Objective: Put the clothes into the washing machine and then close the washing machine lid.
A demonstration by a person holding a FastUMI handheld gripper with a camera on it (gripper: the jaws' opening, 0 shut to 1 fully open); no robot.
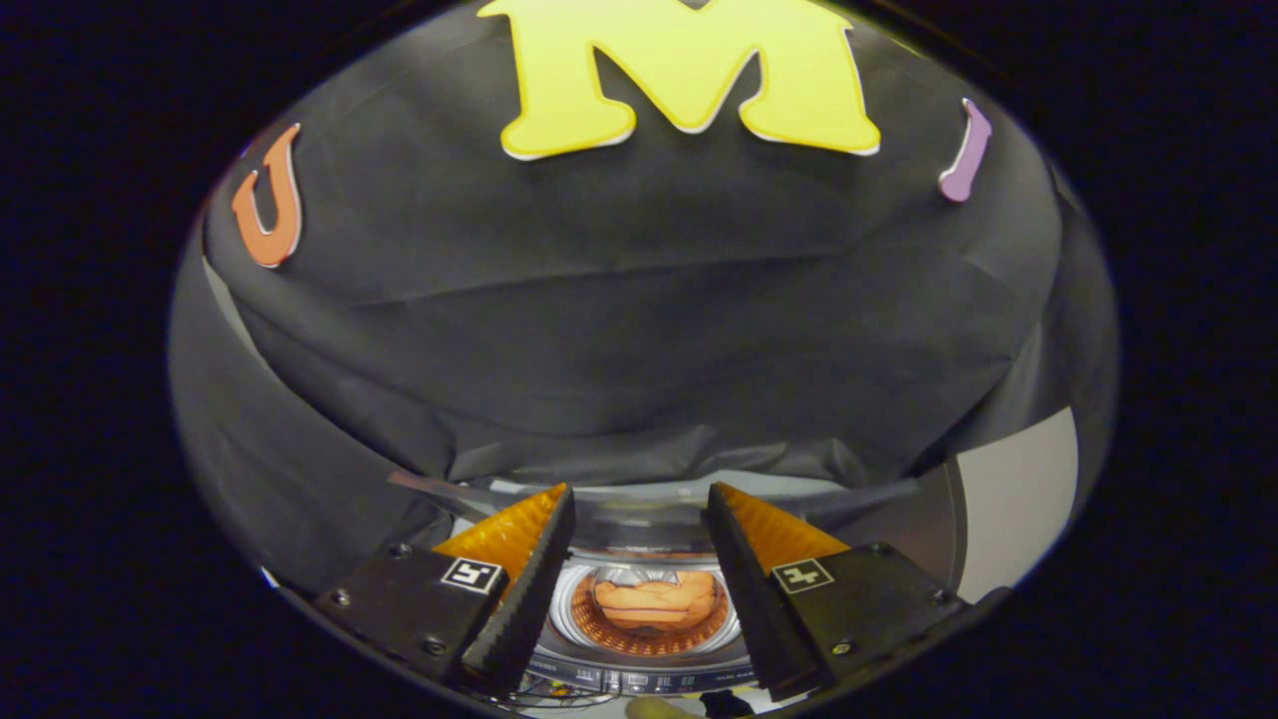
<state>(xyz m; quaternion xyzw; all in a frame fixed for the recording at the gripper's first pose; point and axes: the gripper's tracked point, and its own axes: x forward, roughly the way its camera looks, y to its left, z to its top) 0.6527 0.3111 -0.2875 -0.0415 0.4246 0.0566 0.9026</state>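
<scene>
You're working in a staged recording booth here, not anybody's actual laundry room. Black cloth is hanging as the back wall, wrinkling and draping down, and it's wrapping around both sides too, so it's closing the whole spot in like a tent. Off to one side a plain pale panel is peeking out past the cloth's edge. The one homey thing sitting in there is a small top-loading washing machine, with its round drum showing and orange clothes lying inside. So you're looking at a household chore set up in a mock space, more lab than home.
</scene>
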